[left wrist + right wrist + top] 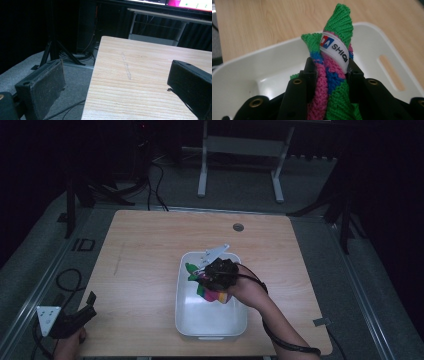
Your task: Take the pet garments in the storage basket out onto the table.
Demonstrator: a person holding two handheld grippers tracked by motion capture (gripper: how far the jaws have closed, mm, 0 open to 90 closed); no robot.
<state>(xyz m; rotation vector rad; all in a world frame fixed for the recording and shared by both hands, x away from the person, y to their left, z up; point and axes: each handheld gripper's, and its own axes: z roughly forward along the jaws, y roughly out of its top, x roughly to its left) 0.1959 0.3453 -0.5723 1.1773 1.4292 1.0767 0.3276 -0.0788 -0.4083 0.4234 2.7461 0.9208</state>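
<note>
Light wooden table (145, 250), white bin (210, 322) resting near its front edge

This looks like a lab or recording studio, not a home. A plain wooden table (150, 250) with a cable port (238, 227) stands alone on grey carpet (240, 187), and everything around it is dark, as if curtained in black. Beyond the table's far edge stands a white metal frame (240, 160) on two legs; to the table's far left, black stand legs (75, 195) and loose cables (155, 185) lie on the floor. In the left gripper view, lit screens (190, 3) glow beyond the table.
</note>
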